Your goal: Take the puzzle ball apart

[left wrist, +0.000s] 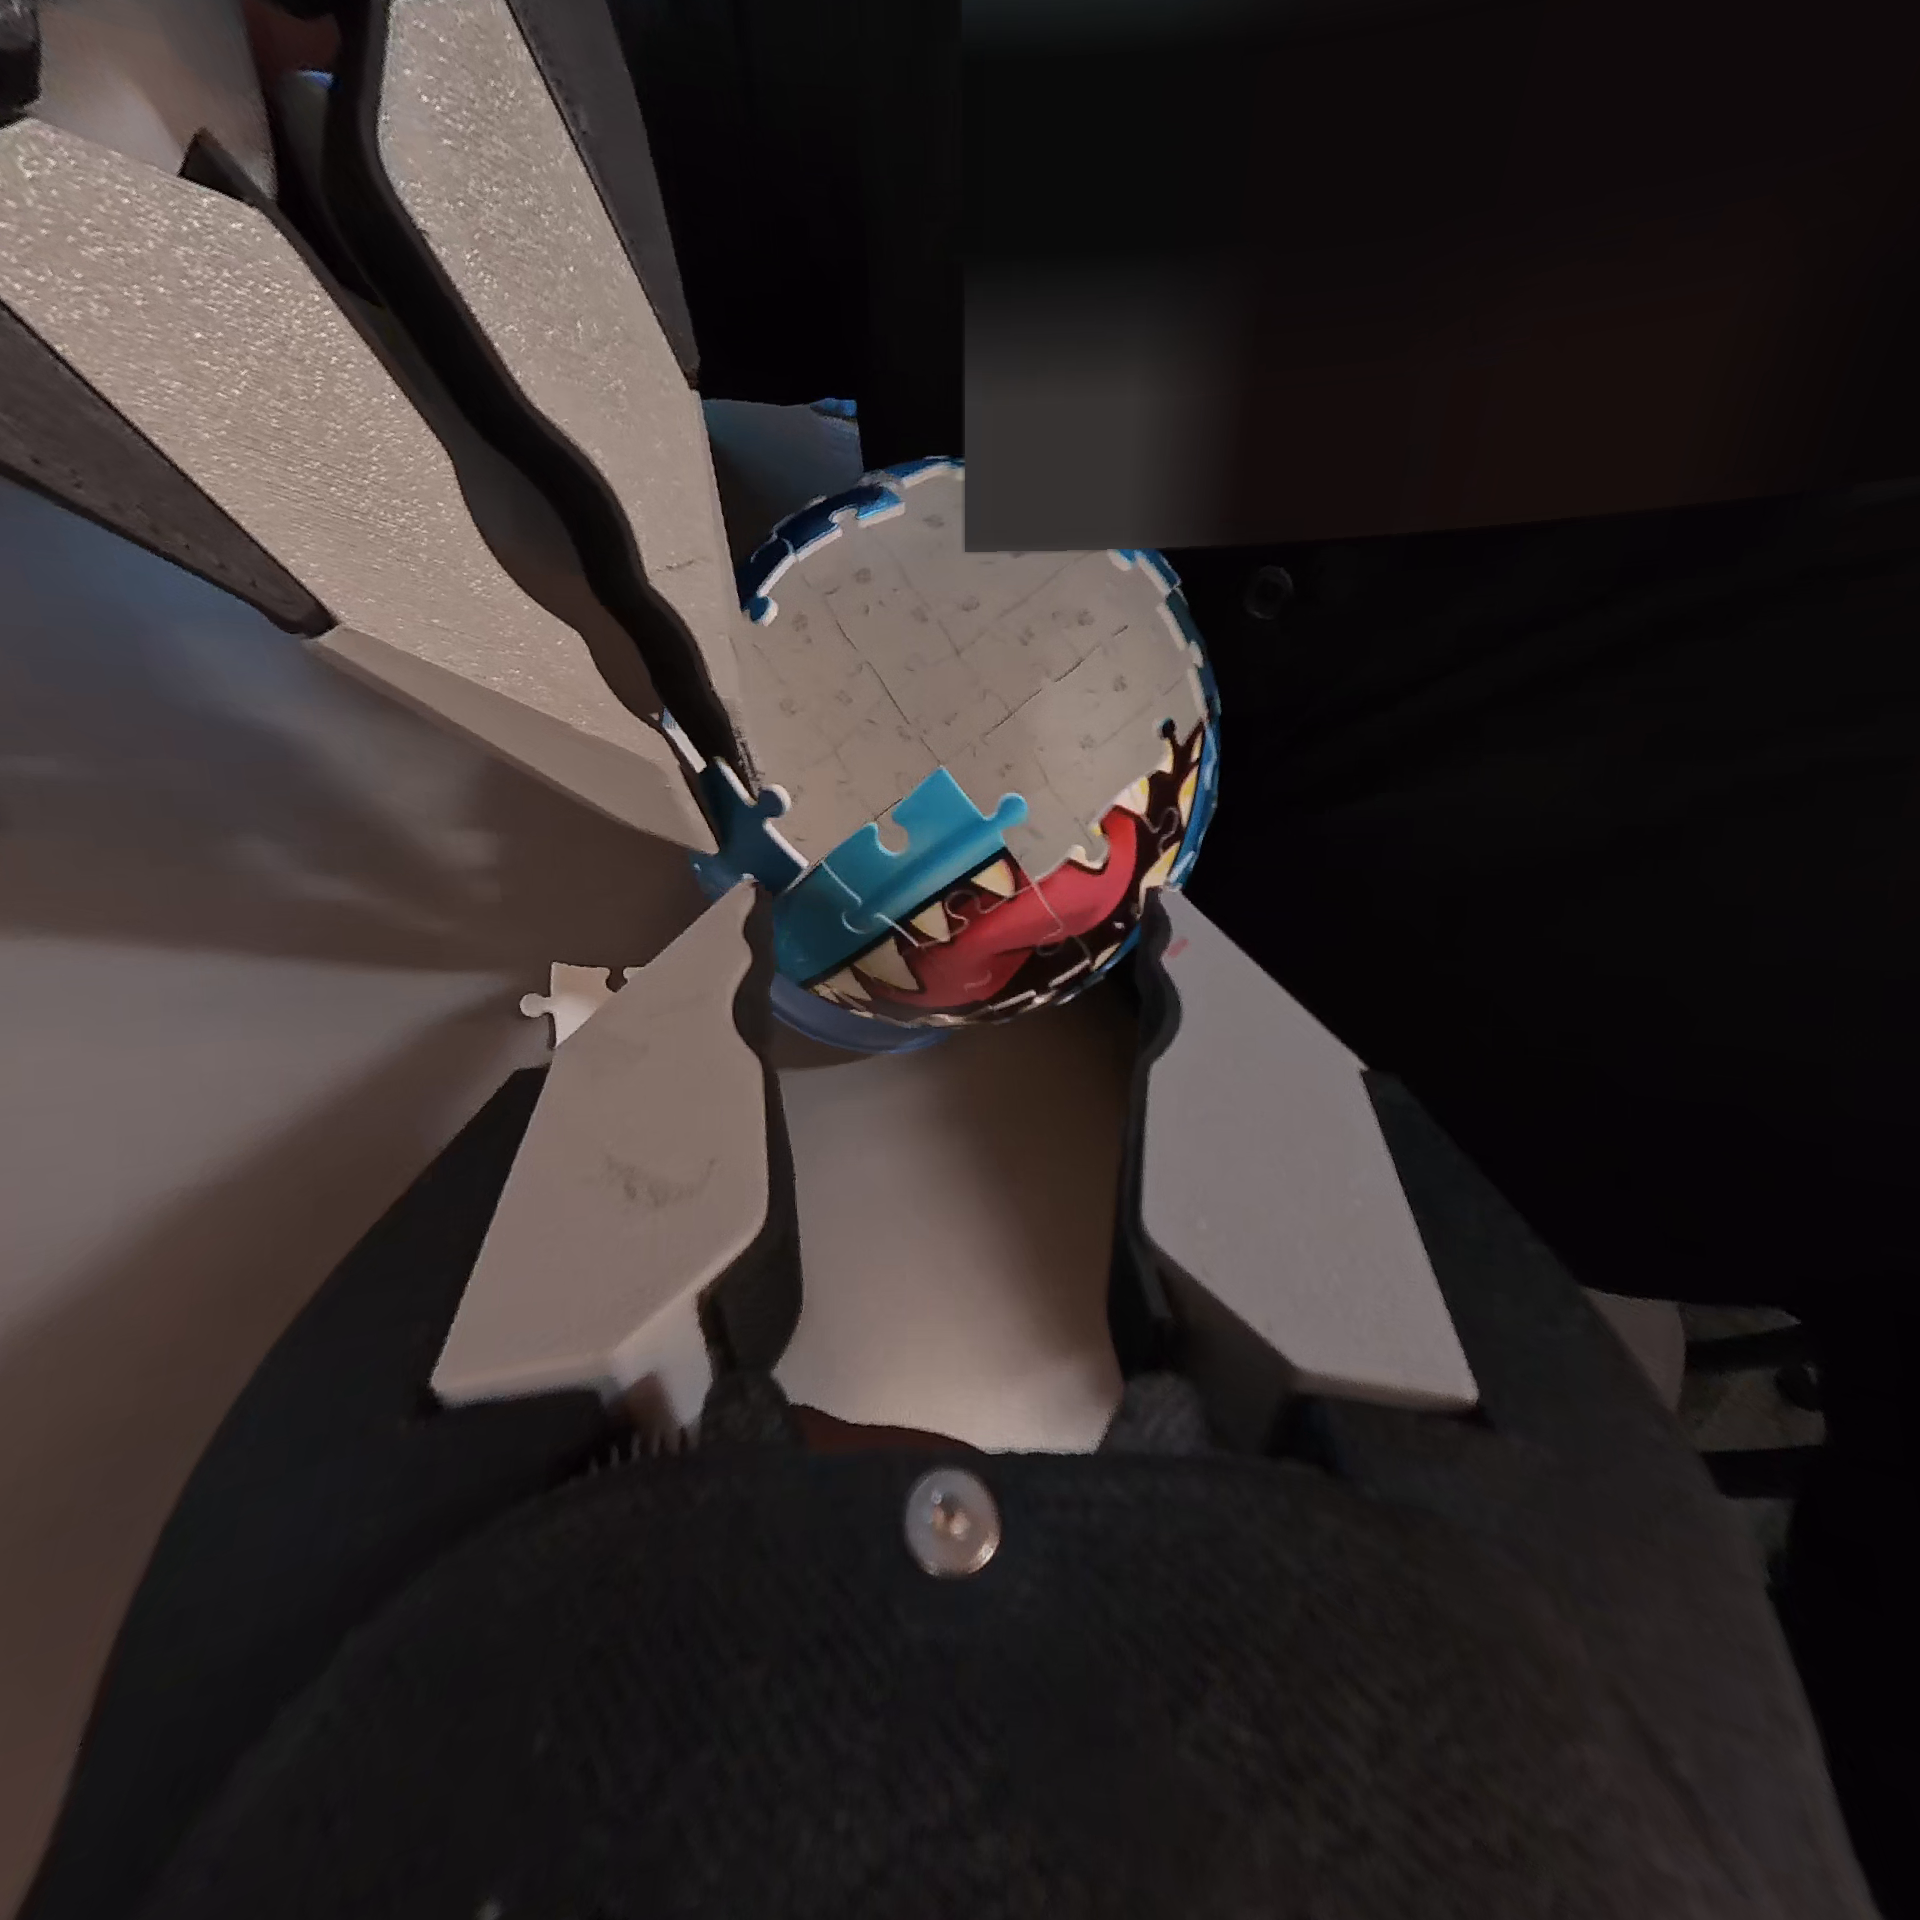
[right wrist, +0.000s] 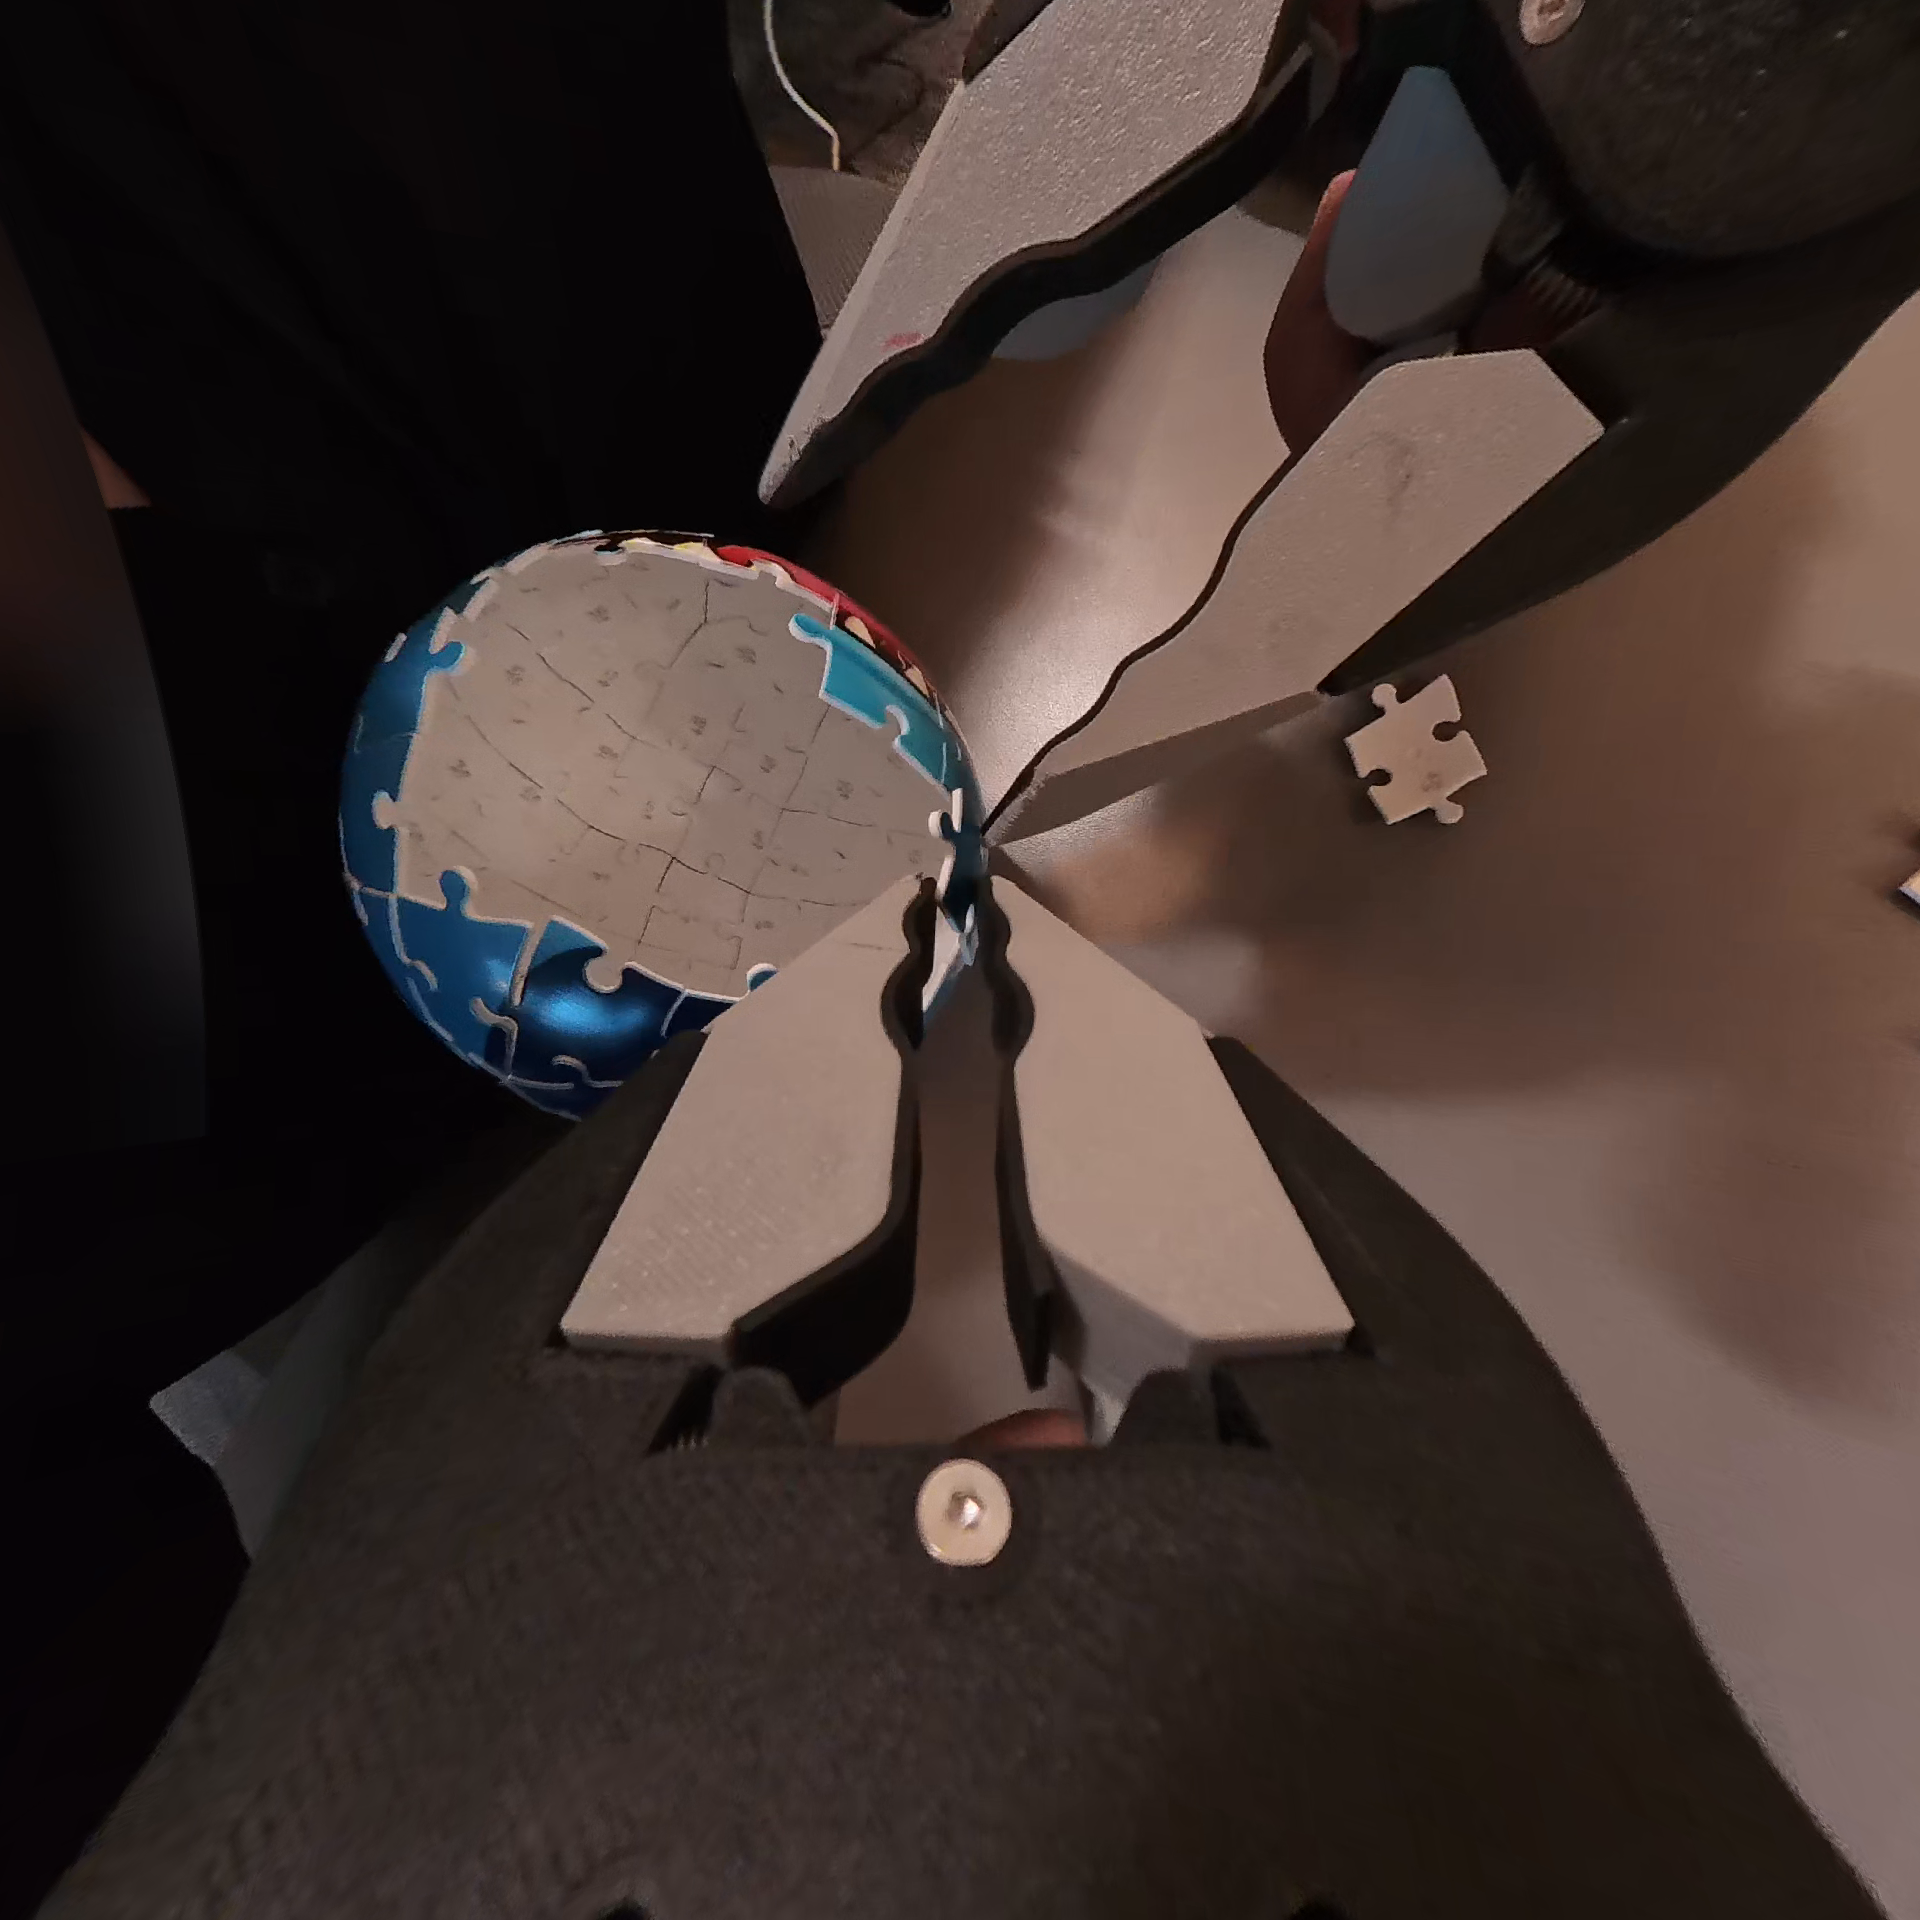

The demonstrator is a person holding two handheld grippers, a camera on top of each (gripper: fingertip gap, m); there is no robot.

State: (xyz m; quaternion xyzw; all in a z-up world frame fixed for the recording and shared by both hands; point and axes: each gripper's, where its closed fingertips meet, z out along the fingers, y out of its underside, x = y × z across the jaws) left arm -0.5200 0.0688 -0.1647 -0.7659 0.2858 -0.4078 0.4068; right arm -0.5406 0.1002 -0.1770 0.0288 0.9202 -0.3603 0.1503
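While the left claw (left wrist: 951,951) clamps the puzzle ball (left wrist: 987,748) off the table (left wrist: 260,987), the right claw (right wrist: 961,914) pinches a blue rim piece (right wrist: 961,831). Judged mid-removal: next, peel it outward. Farther right lies a loose piece (right wrist: 1415,750).

puzzle ball (left wrist: 966,831): blue shell, printed red tongue, cream teeth, black outlines; pale grey inner faces | left gripper (left wrist: 951,966): light grey fingers, black body | right gripper (right wrist: 961,925): same colours | loose piece (right wrist: 1415,764) beyond right fingertips: white | table (right wrist: 1558,1143): beige
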